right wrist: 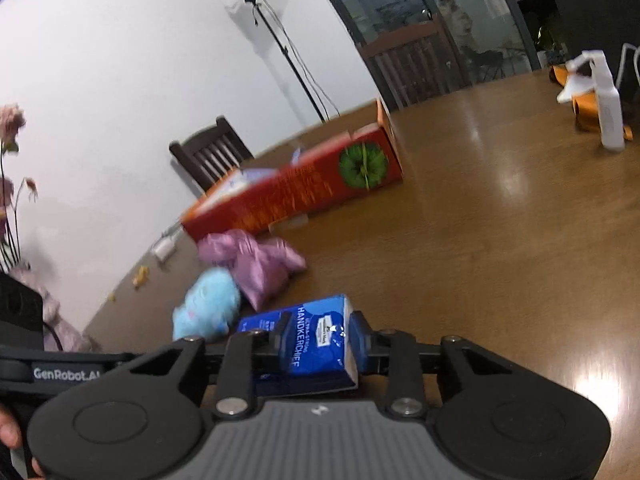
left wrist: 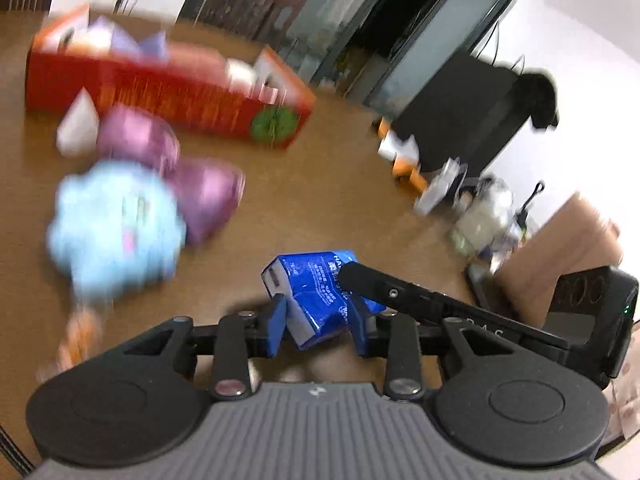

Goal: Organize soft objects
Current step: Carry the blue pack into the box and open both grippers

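While both grippers close on one blue tissue pack, the wooden desk (right wrist: pixel 500 240) carries everything else, and its far side holds the largest item: a long red box (left wrist: pixel 160 92) lying with its open top up, a green round print on its end face. Pale and lilac soft packs appear to sit inside it already, though blur hides what they are, so it is probably the collecting bin for the task. Just in front of the box lie two purple pouches (left wrist: pixel 176 168), touching each other, and nearer still a fluffy light-blue toy (left wrist: pixel 116 224) rests against them; these look like the pieces not yet sorted. Well apart, toward the desk's right edge, stand a white bottle (right wrist: pixel 608 108) and some orange-and-white clutter.

Smallest is the blue handkerchief pack (right wrist: pixel 320 340), held over the near part of the desk. The right gripper (right wrist: pixel 320 340) pinches it across its width, the wrapper bulging slightly between the fingers. The left gripper (left wrist: pixel 318 320) also clamps it, its blue pads pressing the pack's sides. Seemingly the pack is being passed or steadied between hands before going to the box.
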Motion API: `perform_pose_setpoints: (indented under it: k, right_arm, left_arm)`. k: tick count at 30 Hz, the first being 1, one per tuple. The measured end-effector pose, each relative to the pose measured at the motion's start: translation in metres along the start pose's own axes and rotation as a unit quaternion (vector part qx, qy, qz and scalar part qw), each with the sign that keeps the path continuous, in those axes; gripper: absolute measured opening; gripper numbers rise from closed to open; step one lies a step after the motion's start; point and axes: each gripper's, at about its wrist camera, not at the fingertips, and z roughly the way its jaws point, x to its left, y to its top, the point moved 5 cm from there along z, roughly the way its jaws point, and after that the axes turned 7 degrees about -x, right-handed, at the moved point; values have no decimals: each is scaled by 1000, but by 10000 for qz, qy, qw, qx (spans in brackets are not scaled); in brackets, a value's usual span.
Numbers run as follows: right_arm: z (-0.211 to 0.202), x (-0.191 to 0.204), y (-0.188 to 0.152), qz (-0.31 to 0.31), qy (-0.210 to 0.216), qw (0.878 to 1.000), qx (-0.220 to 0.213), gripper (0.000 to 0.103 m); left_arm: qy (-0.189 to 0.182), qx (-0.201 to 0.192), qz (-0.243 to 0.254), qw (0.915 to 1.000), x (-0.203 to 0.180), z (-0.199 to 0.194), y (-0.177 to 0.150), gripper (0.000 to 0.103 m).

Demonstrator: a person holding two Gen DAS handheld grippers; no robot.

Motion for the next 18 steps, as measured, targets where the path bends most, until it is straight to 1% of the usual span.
perform_pose_setpoints:
  k: [3,4,6,8,10,13,16,18]
  right_arm:
    - [6,14,45,-140,232,9989,-370,30]
    - [10,19,63,-195,315,9981,-484,30]
    - [26,27,100,-356,436,9962,-667,30]
    - [50,32,135,-531,430,9944,-805,30]
    - [79,31,164,-630,373,9937,-844,30]
    - [139,18,191,-749,102,9954,-592,30]
    - [188,5,196,-918,-165,9951,-315,30]
    - [210,-1,195,-1052,-345,9937,-161,30]
  left_arm:
    - [-184,-593,343,9975,-7,-7,59,33]
    - [-218,-724,411,9963,-5,-5,78,33]
    - [-296,-889,423,9947,0,7,120,33]
    - [-330,-967,421,9939,9,26,157,33]
    - [-270,-928,371,9946,22,52,187,33]
    - [-131,-599,110,9981,50,101,217,33]
    - [32,-220,-237,9995,85,145,225,33]
    - [94,-63,-267,9996,99,167,223,33]
